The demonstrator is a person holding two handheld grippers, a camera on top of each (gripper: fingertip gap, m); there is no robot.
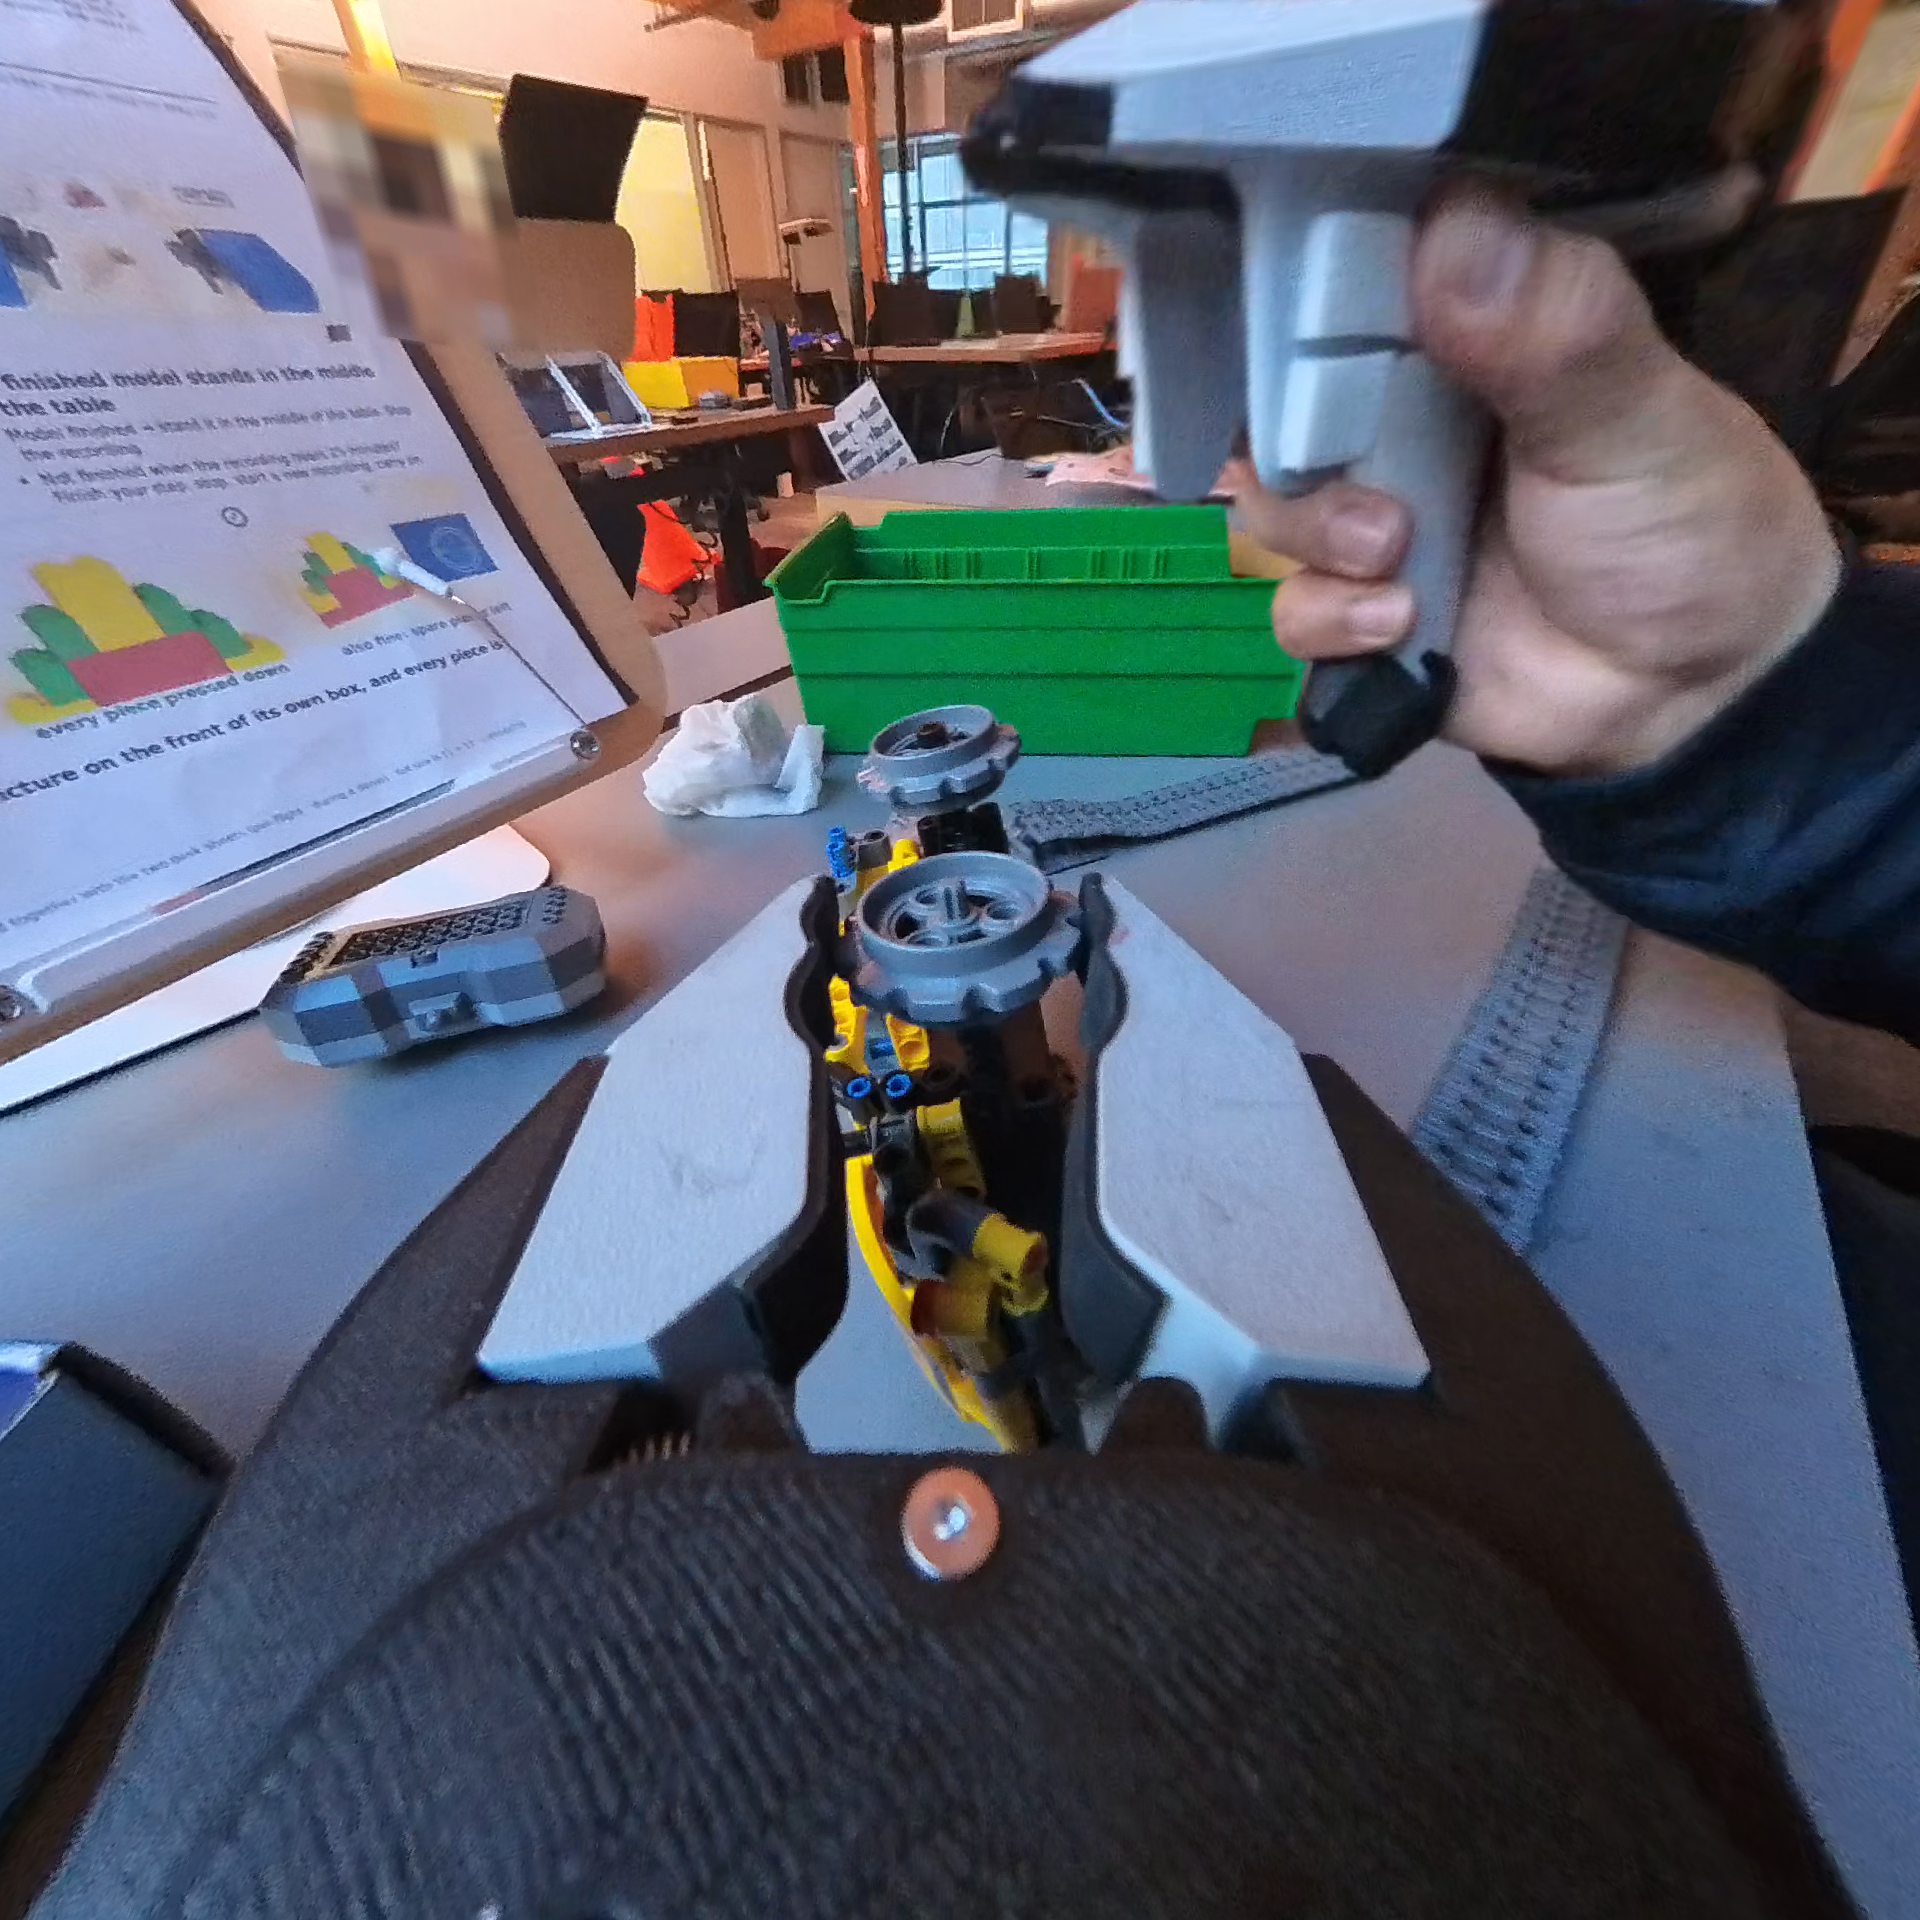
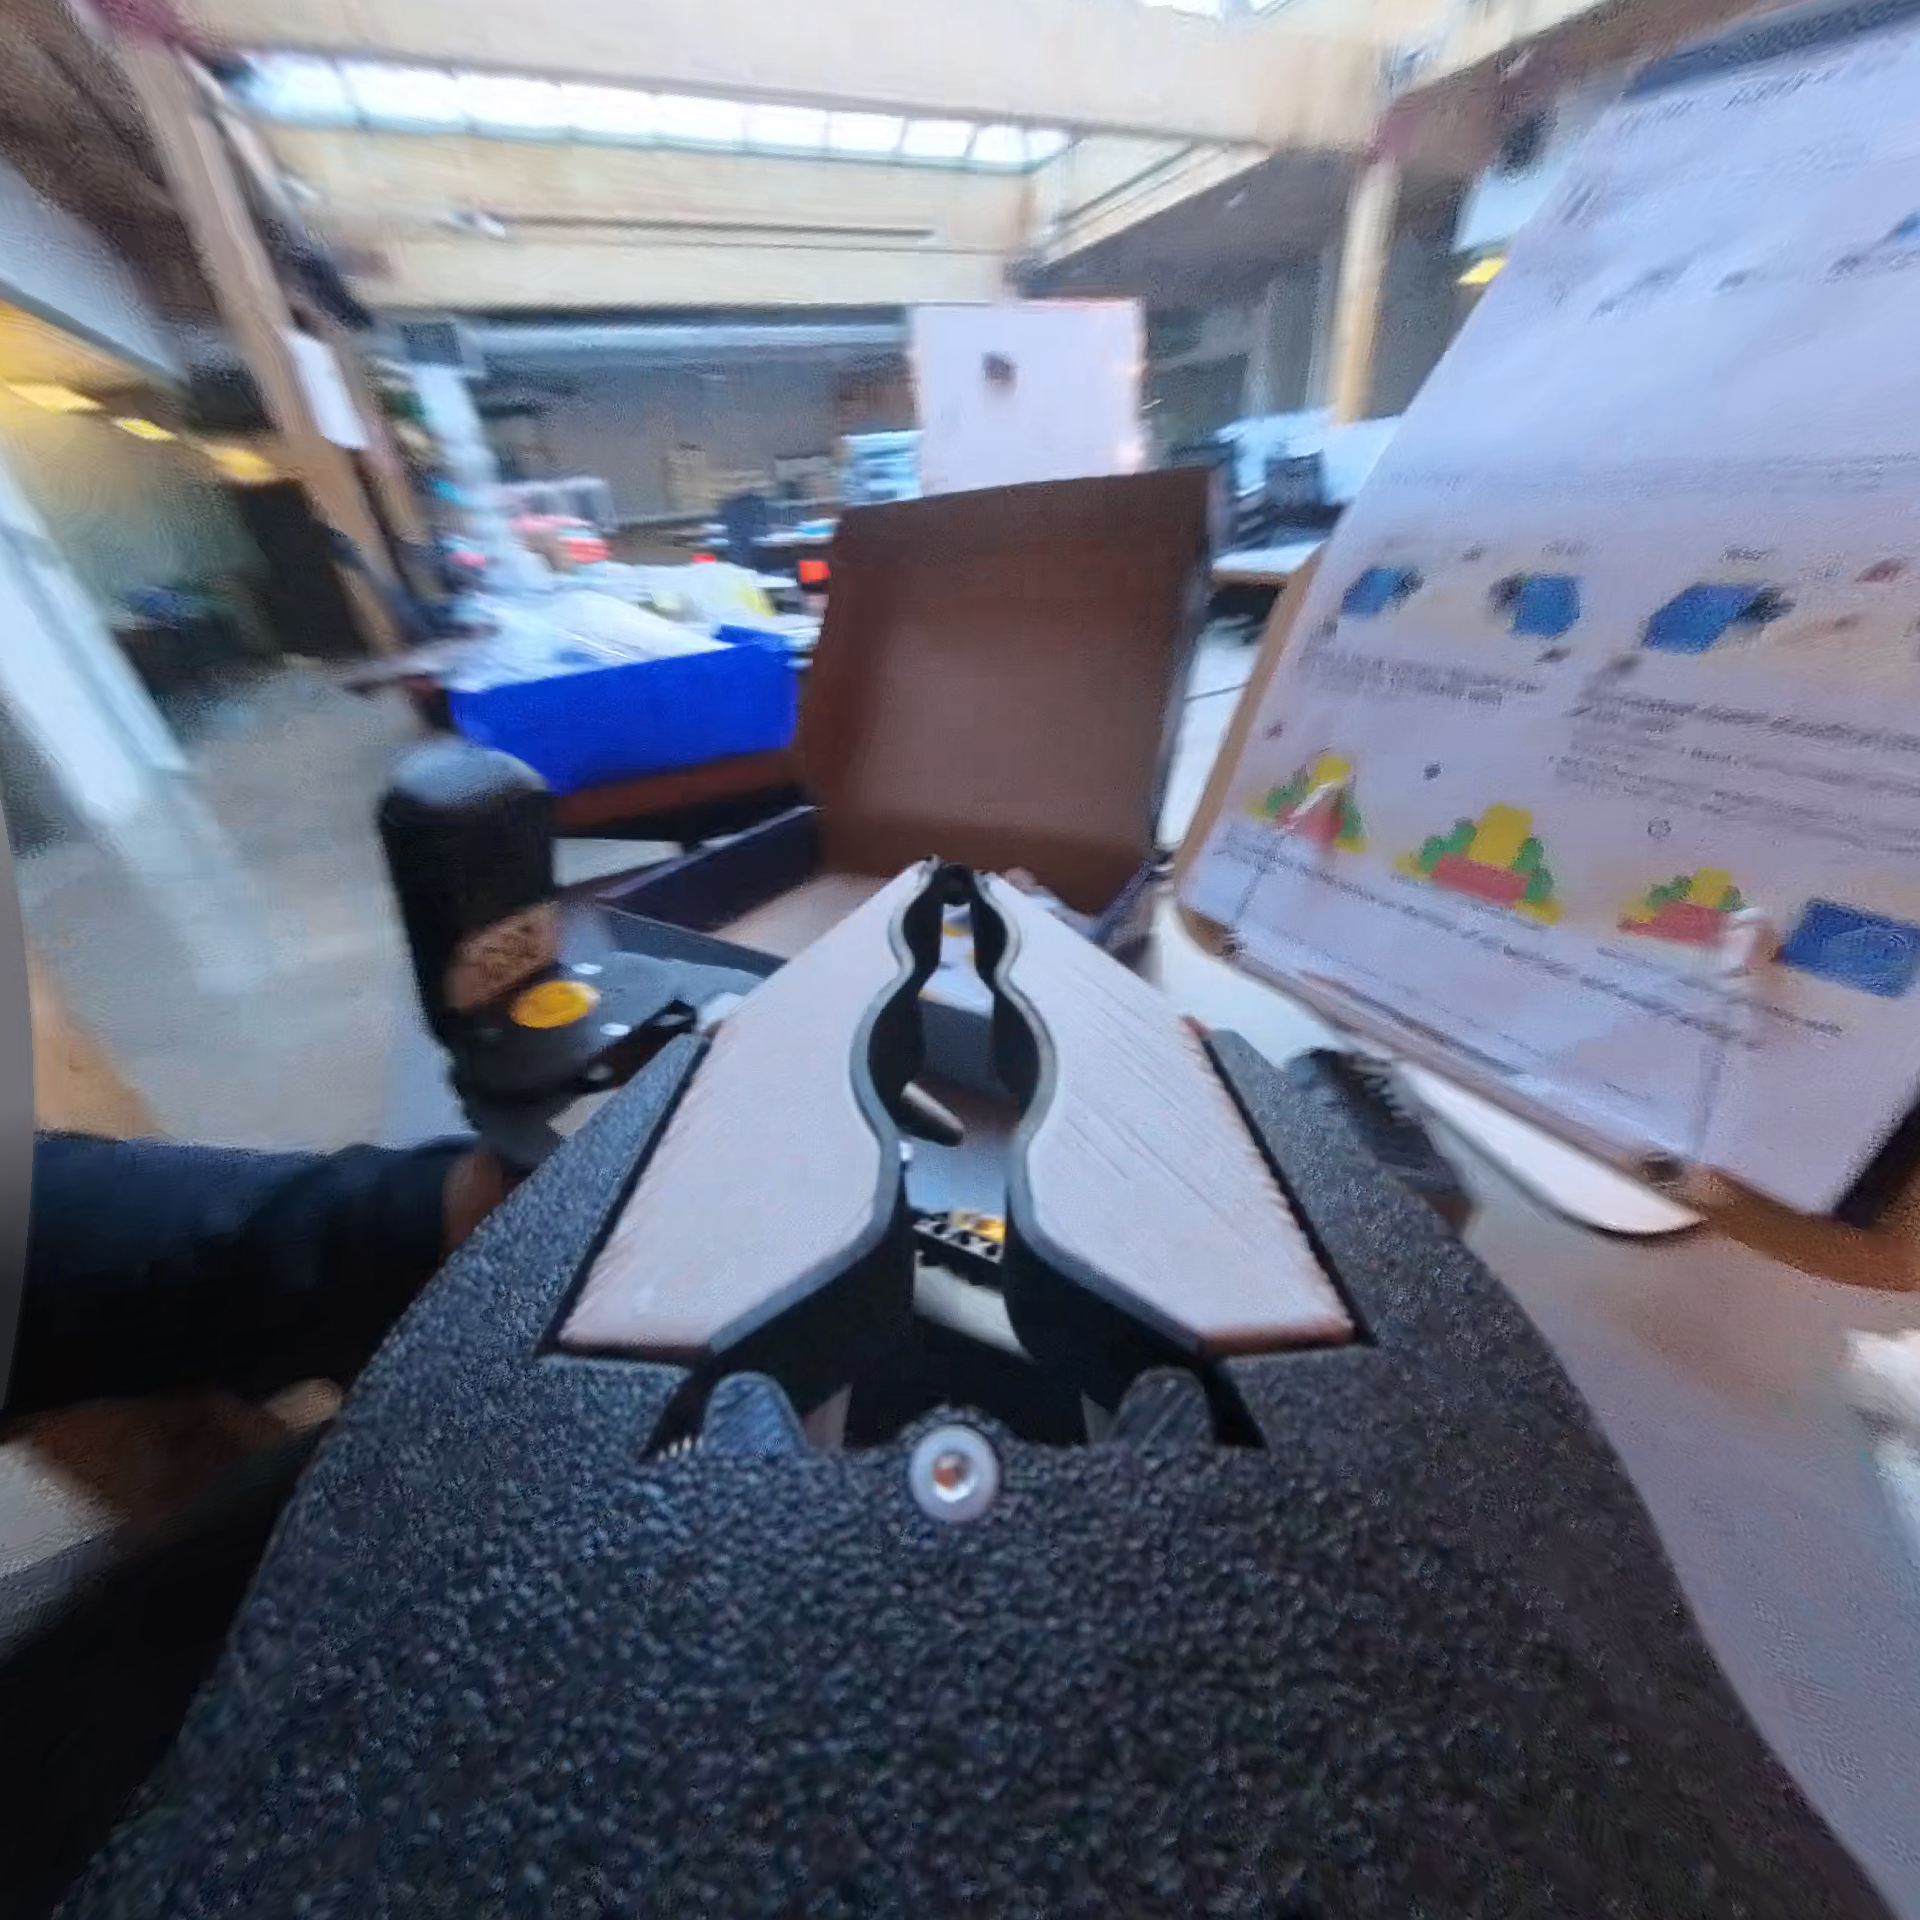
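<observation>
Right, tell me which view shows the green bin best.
The left wrist view: the green bin sits sharp on the table beyond the left gripper, which is shut on a toy model. The right wrist view shows none of it.

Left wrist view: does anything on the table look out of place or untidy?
A crumpled white tissue lies on the grey table beside the green bin, stray among the building parts. Grey track strips sprawl loose to the right. The yellow-and-black model sits clamped in the left gripper.
</observation>
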